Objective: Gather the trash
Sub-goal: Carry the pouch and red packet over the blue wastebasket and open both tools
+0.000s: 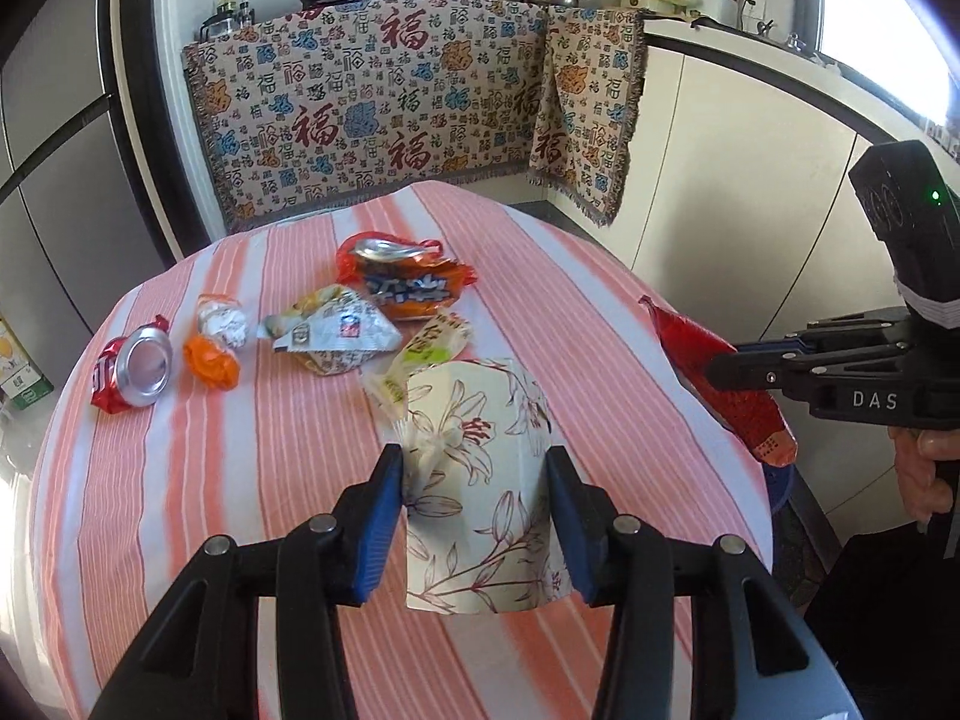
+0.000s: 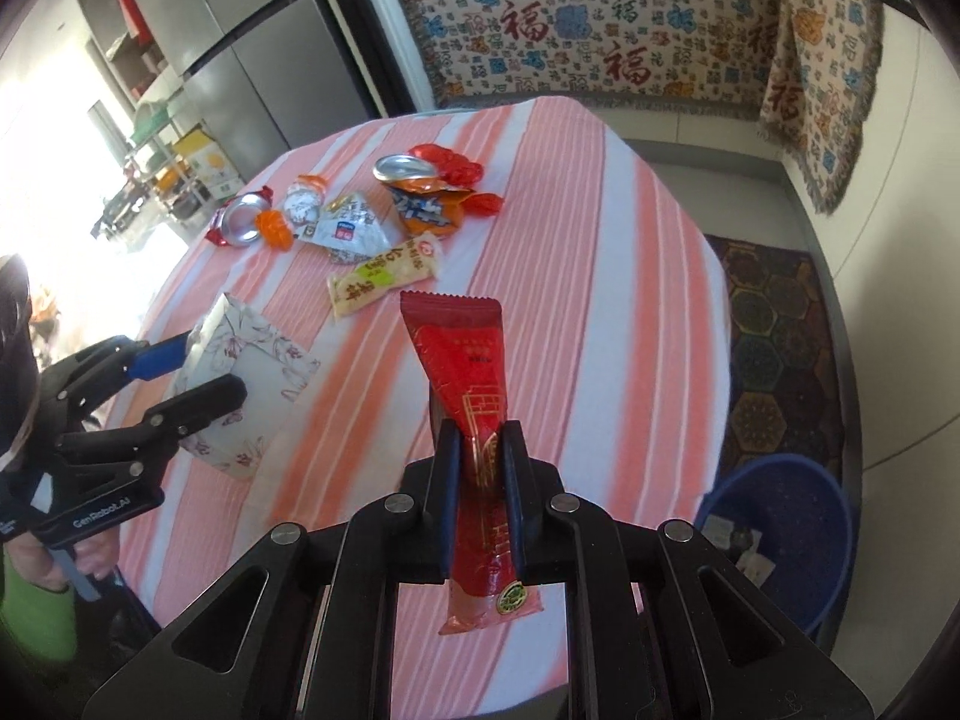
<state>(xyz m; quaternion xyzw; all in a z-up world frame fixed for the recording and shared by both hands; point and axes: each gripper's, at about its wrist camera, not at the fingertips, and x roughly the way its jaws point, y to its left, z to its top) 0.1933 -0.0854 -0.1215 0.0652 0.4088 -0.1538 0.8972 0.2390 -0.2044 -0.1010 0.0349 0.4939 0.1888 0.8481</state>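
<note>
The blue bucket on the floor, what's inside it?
The blue bucket sits beside the table. Inside it, a few pale scraps of wrapper or paper lie at the bottom. Its near side is hidden behind the right gripper.

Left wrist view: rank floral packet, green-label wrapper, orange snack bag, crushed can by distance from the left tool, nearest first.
1. Floral packet: between the left tool's fingers.
2. Green-label wrapper: just beyond the packet, centre.
3. Orange snack bag and crushed can: too close to call; bag far centre, can far left.
</note>
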